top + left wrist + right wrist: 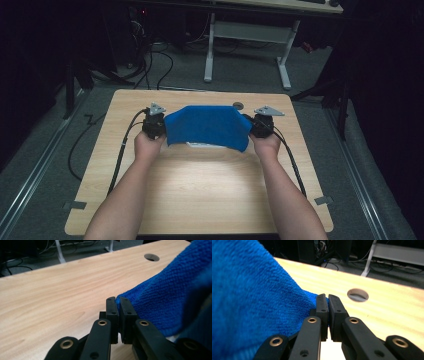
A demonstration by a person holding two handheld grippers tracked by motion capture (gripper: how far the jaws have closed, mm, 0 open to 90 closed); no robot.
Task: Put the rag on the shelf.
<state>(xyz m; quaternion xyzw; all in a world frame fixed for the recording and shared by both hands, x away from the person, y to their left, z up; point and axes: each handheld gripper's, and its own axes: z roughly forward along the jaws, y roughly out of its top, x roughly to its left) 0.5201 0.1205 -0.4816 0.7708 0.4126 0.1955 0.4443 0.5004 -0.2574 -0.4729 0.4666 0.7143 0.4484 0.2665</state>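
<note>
- Cloth [207, 126], blue: stretched between 2 grippers above table [200, 195], sagging toward it.
- Left gripper [117, 300]: jaws clamped on 1 cloth corner.
- Right gripper [325, 297]: jaws clamped on opposite corner.

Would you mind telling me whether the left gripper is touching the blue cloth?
Touching. In the left gripper view, the left gripper has its jaws shut on a corner of the blue cloth, pinched between them.
</note>
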